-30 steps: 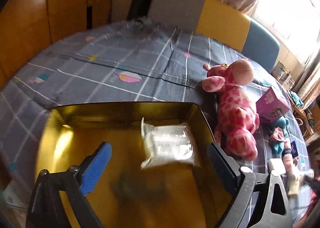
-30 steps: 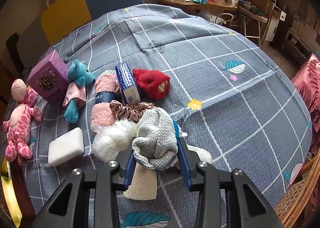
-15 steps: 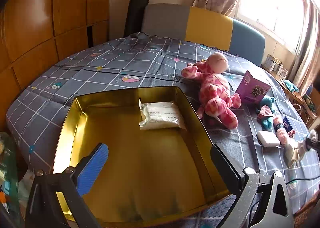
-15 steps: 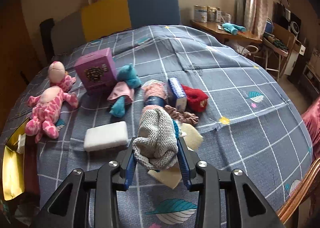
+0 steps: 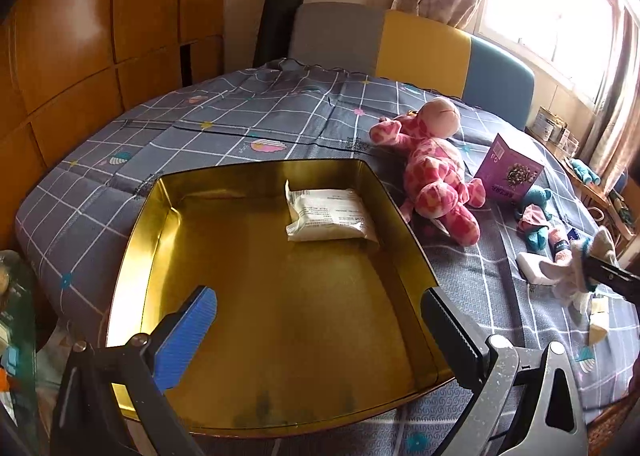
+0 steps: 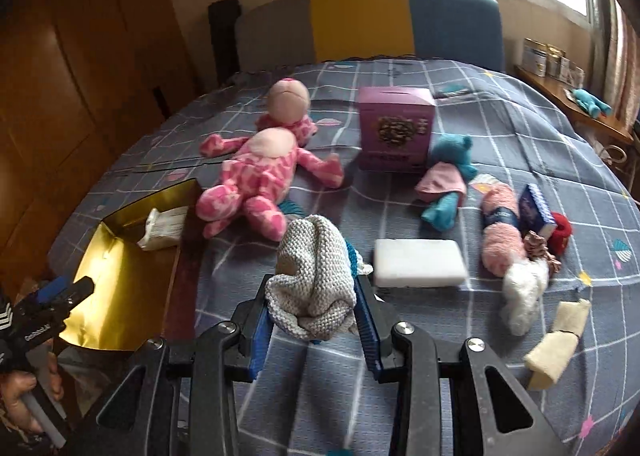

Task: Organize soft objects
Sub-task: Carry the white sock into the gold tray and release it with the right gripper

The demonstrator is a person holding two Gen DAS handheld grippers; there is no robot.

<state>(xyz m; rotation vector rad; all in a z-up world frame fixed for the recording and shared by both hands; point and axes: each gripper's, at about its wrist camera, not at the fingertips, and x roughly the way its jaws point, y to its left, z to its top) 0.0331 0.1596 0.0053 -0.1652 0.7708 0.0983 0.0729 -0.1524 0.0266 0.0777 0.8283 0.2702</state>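
Pinching one grey knitted cloth (image 6: 316, 276), my right gripper (image 6: 314, 320) holds it above the bed cover (image 6: 500, 143), while my left gripper (image 5: 320, 320) is spread wide over one gold tray (image 5: 132, 223), holding nothing. One white packet (image 5: 328, 213) lies in the tray's far right corner. I count one pink giraffe toy (image 6: 256, 171), one purple box (image 6: 396, 131) and one white pad (image 6: 418, 262). Small items at far right overlap, so I cannot count them.

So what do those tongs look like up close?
Both are black frames with silver bolts at the joints. The right tongs have ridged blue pads inside each finger. The left tongs show one ridged blue pad; the other finger looks black and toothed. No cables show.
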